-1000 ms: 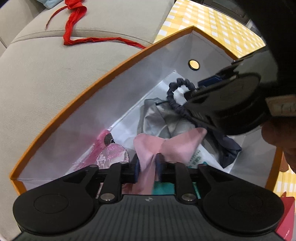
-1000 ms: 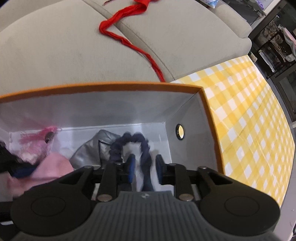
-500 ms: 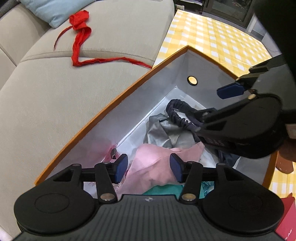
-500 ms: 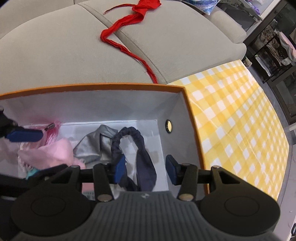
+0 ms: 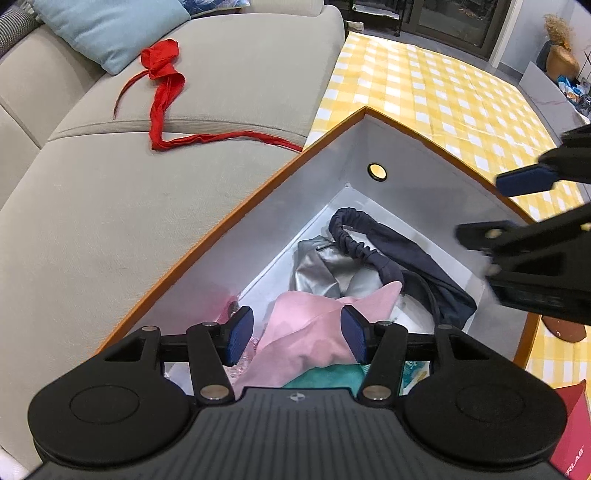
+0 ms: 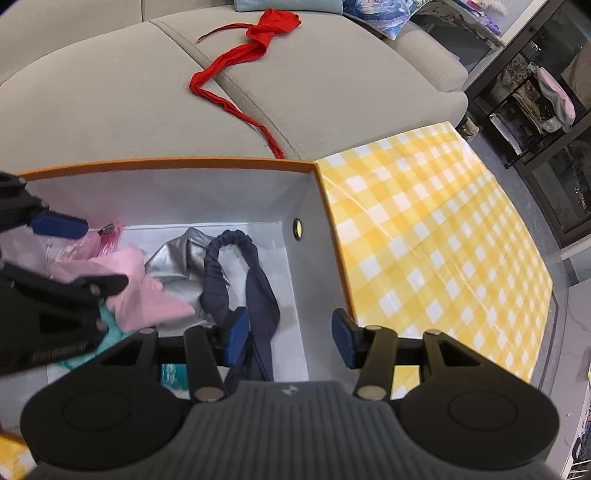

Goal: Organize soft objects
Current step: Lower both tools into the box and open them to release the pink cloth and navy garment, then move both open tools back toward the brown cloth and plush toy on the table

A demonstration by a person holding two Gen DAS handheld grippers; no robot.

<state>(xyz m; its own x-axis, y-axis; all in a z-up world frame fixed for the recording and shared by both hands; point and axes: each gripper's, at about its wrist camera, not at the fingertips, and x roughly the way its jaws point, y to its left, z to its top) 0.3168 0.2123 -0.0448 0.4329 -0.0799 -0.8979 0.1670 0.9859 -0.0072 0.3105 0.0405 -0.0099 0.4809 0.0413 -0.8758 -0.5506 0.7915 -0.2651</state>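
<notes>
An orange-rimmed box (image 5: 229, 221) with white inner walls (image 6: 221, 192) holds a pink cloth (image 5: 317, 332), a silver cloth (image 5: 321, 266) and a navy headband (image 5: 373, 243). They also show in the right wrist view: pink cloth (image 6: 147, 295), silver cloth (image 6: 173, 258), navy headband (image 6: 236, 266). My left gripper (image 5: 297, 338) is open and empty above the pink cloth. My right gripper (image 6: 290, 336) is open and empty above the navy headband's end. A red fabric strip (image 5: 166, 96) lies on the beige sofa (image 5: 92, 192), also seen from the right wrist (image 6: 236, 62).
A yellow checked cloth (image 6: 436, 251) covers the surface right of the box. A light blue cushion (image 5: 107, 29) leans at the sofa's back. A red box corner (image 5: 570, 435) sits at the lower right. Shelves (image 6: 535, 96) stand beyond the sofa.
Both grippers opened and rose out of the box. The left one let go of the pink cloth, the right one let go of the navy headband; both items now lie in the box.
</notes>
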